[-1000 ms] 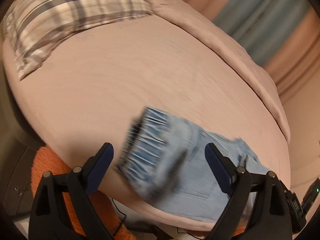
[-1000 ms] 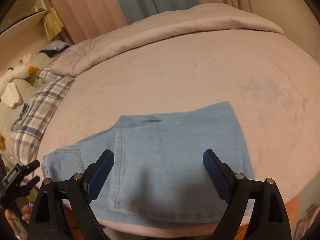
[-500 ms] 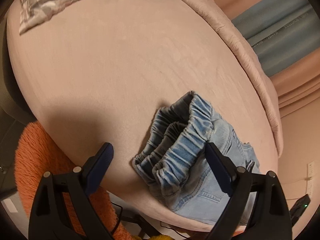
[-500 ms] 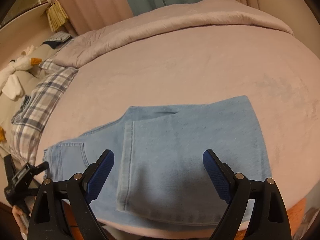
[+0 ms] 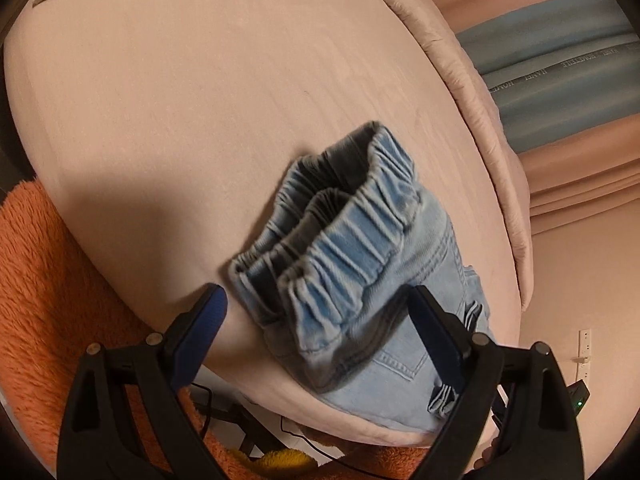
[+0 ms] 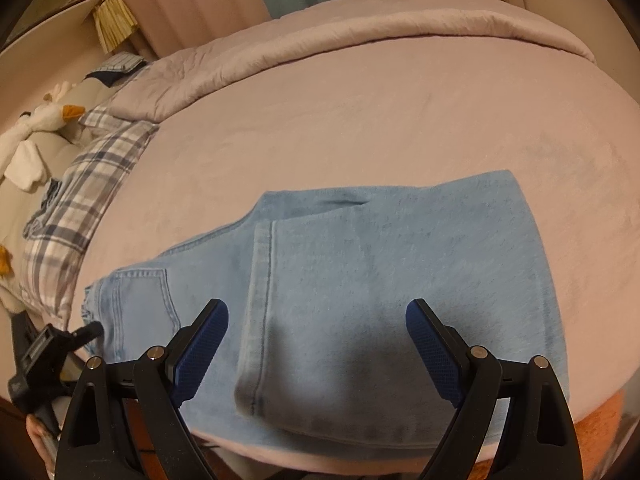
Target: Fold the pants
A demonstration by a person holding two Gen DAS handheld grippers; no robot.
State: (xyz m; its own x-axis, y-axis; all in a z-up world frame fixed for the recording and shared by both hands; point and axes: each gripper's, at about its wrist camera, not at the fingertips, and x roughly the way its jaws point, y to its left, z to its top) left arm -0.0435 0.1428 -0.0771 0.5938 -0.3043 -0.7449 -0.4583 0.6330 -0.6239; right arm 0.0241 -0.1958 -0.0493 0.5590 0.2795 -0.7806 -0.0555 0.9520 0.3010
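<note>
Light blue denim pants [image 6: 400,280] lying near the front edge of a pink bed [image 6: 380,128], folded over so that a hemmed leg panel covers most of the upper side, hem seam running away from the camera on the panel's left. Back pocket [image 6: 140,300] exposed at the left end, next to the waist. Seen from the left wrist view, same pants [image 5: 360,288] end-on: gathered elastic waistband [image 5: 340,232] bunched and standing open in two loops, pocket stitching below it, a belt loop at the lower right, fabric reaching the mattress edge. Left gripper [image 5: 316,316] spread wide, blue-padded fingers [image 5: 200,320] to either side of the waistband in the picture, gripping nothing; contact with the cloth impossible to judge. Right gripper [image 6: 316,328] likewise spread wide, poised above the folded leg panel, a dark shadow on the denim between the pads, nothing clamped. Left gripper [image 6: 90,330] also visible in the right wrist view as a black tip at the waist end, touching or just beside the denim, hard to tell. Farther out: rumpled pink duvet [image 6: 360,36] along the far side, plaid pillow [image 6: 80,184] and white plush toy [image 6: 36,128] at the left, orange fuzzy rug [image 5: 60,280] below the mattress, blue curtain [image 5: 560,72] beyond.
</note>
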